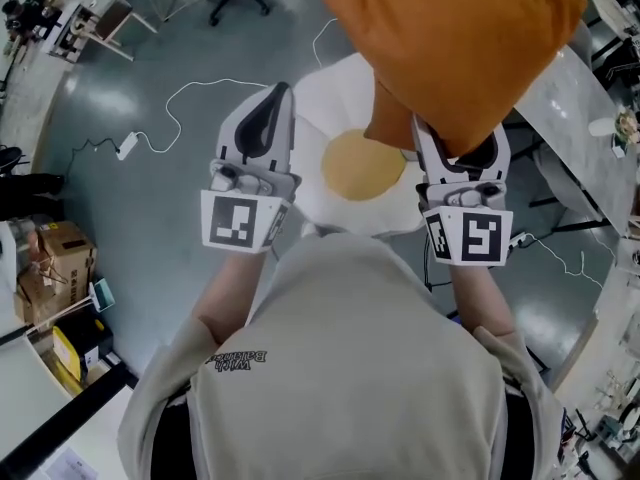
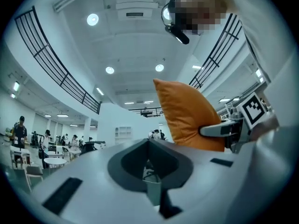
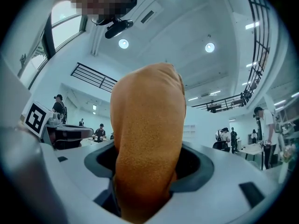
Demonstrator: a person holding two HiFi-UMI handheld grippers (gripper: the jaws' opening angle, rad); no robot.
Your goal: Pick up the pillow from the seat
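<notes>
- High above the seat point(image 1: 325, 98), the orange pillow point(image 1: 450, 38) is hanging clear in the air, right up near the head camera, with the white cushion and its round yellow centre point(image 1: 360, 163) lying bare below it.
- The right claw point(image 1: 462, 143) is gripping the pillow by its lower corner; in the right gripper view the fabric is bulging out between the jaws and filling the gap.
- The left claw point(image 1: 278, 93) is carrying nothing: its jaws are meeting at the tips, and the left gripper view is showing only the hall beyond them.
- Judging from this, the lift looks nearly done, so what is left is carrying the pillow steadily.
- Because one corner is taking all the weight, the pillow is likely to swing or slip; holding the squeeze firm and moving smoothly is the safer way.
- Bringing the left claw under the free side would help if the pillow starts sagging.
- Swinging it wide to the right is risking a brush against the desk point(image 1: 575, 108) just beside the seat.
- Printing on the person's shirt point(image 1: 238, 359) is showing upside down in the head view; the first word looks like "With", and the second I cannot make out.
- Each marker cube point(image 1: 240, 221) is bearing a black-and-white square pattern and no letters.
- A cardboard box point(image 1: 62, 246) at the left is carrying print too small to read.
</notes>
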